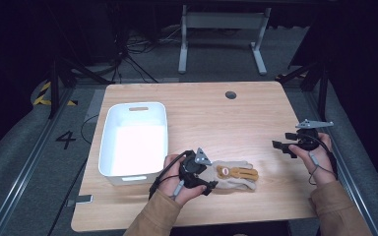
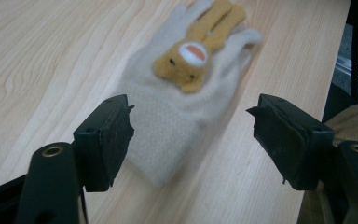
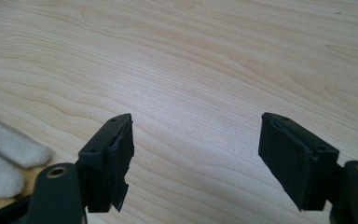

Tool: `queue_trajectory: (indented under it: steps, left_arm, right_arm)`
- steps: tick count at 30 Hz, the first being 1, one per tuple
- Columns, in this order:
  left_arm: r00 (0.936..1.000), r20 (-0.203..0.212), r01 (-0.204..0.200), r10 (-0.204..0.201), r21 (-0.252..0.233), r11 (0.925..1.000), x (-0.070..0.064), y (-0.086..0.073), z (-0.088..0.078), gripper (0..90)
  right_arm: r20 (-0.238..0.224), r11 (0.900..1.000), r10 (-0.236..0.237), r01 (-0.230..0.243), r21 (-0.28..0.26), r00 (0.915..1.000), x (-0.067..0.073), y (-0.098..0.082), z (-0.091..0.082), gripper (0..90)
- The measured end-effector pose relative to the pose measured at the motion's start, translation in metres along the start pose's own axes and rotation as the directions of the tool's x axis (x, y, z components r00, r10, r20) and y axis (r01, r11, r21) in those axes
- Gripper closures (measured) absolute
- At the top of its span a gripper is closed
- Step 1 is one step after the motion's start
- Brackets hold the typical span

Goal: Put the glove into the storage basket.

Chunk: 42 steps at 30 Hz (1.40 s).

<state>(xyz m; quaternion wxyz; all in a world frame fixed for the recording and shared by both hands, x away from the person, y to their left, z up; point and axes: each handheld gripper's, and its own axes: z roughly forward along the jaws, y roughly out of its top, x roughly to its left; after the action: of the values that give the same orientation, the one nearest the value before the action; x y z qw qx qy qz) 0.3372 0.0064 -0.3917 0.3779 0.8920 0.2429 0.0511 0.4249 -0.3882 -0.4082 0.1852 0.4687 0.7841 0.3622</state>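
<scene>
A cream fleece glove (image 1: pixel 236 183) with a tan animal figure sewn on its back lies flat near the table's front edge, fingers pointing right. My left gripper (image 1: pixel 210 181) sits at the glove's cuff, held in the person's left hand. In the left gripper view the left gripper (image 2: pixel 191 116) is open, its pads on either side of the glove (image 2: pixel 168 116) without pressing it. My right gripper (image 1: pixel 283 143) hovers open over bare wood at the right, jaws pointing left. In the right gripper view the right gripper (image 3: pixel 196 135) holds nothing, and the glove's fingertips (image 3: pixel 9 154) show at the lower left.
A white plastic bin (image 1: pixel 109 142) with a handle slot stands on the left of the wooden table (image 1: pixel 216 118). A round cable hole (image 1: pixel 231 95) sits near the far edge. Beyond the table are cables and a white desk frame (image 1: pixel 221 22) on the floor.
</scene>
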Motion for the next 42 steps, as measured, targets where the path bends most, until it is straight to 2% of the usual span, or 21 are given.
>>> queue_trajectory:
  steps: [3,6,9,11,13,16,17,23,27,32,38,42]
  left_arm:
    - [0.9990,0.026,-0.034,0.036,-0.058,0.9977,0.001,-0.001,0.007,29.5]
    - [0.9981,0.033,-0.048,0.051,-0.072,0.9963,0.002,-0.002,0.012,28.5]
    - [0.9955,0.035,-0.084,0.088,-0.109,0.9905,0.004,-0.002,0.020,27.4]
    - [0.9952,0.035,-0.087,0.091,-0.113,0.9898,0.005,-0.002,0.022,26.3]
    - [0.9947,0.000,-0.102,0.102,-0.105,0.9892,0.007,-0.003,0.028,25.4]
    - [0.9952,0.015,-0.094,0.096,-0.126,0.9876,0.010,-0.005,0.033,25.0]
    - [0.9956,0.012,-0.092,0.093,-0.103,0.9905,0.011,-0.005,0.037,25.0]
    - [0.9971,0.014,-0.073,0.074,-0.089,0.9934,0.017,-0.004,0.045,23.7]
    - [0.9975,0.029,-0.061,0.064,-0.095,0.9937,0.020,-0.004,0.049,23.3]
    - [0.9958,0.036,-0.081,0.084,-0.078,0.9936,0.022,-0.005,0.057,22.1]
    - [0.9956,0.054,-0.074,0.076,-0.050,0.9960,0.026,-0.005,0.063,23.4]
    - [0.9913,0.082,-0.103,0.103,-0.011,0.9947,0.025,-0.008,0.067,20.9]
  right_arm:
    - [-0.012,1.000,0.000,0.000,-0.002,0.9999,0.001,0.001,-0.001,27.5]
    - [-0.020,1.000,-0.002,0.002,-0.004,0.9998,0.001,0.001,-0.001,27.6]
    - [-0.031,1.000,-0.004,0.004,-0.009,0.9995,0.002,0.001,0.000,27.6]
    - [-0.033,1.000,-0.004,0.004,-0.008,0.9994,0.002,0.001,0.000,27.5]
    - [-0.048,1.000,-0.008,0.008,-0.004,0.9988,0.002,0.001,0.000,27.9]
    - [-0.052,1.000,-0.015,0.015,-0.003,0.9985,0.002,0.001,0.001,28.0]
    - [-0.054,1.000,-0.016,0.016,-0.001,0.9984,0.003,0.001,0.002,27.9]
    - [-0.061,1.000,-0.012,0.013,0.008,0.9980,0.004,0.000,0.003,27.7]
    - [-0.063,1.000,-0.015,0.016,0.012,0.9979,0.003,0.000,0.003,27.8]
    - [-0.066,1.000,-0.019,0.020,0.014,0.9977,0.003,0.000,0.004,27.6]
    - [-0.073,0.999,-0.025,0.026,0.018,0.9970,0.004,-0.001,0.005,27.1]
    - [-0.072,0.999,-0.016,0.018,0.029,0.9973,0.004,-0.001,0.006,27.6]
